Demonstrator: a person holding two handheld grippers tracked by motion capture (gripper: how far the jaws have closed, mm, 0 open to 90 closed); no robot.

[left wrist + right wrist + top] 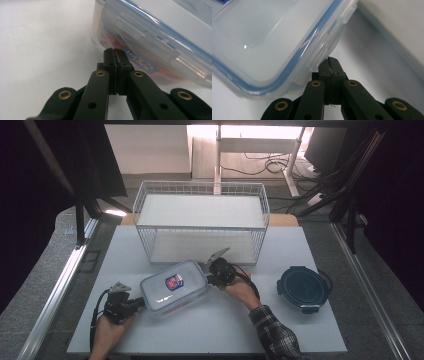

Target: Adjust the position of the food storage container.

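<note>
A clear plastic box [174, 286] with a blue-rimmed lid lies on the white table [215, 320], in front of the wire basket [201, 220] and left of a round dark container [303, 288]. The left gripper [115, 51], jaws pressed together with nothing between them, has its tips at the box's near-left end below a lid clasp. The right gripper [331, 60], jaws likewise together and empty, meets a clasp on the box's far-right end.

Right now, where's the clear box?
High view: the clear box sits left of centre on the table, before the wire basket, between the left gripper and right gripper.
</note>
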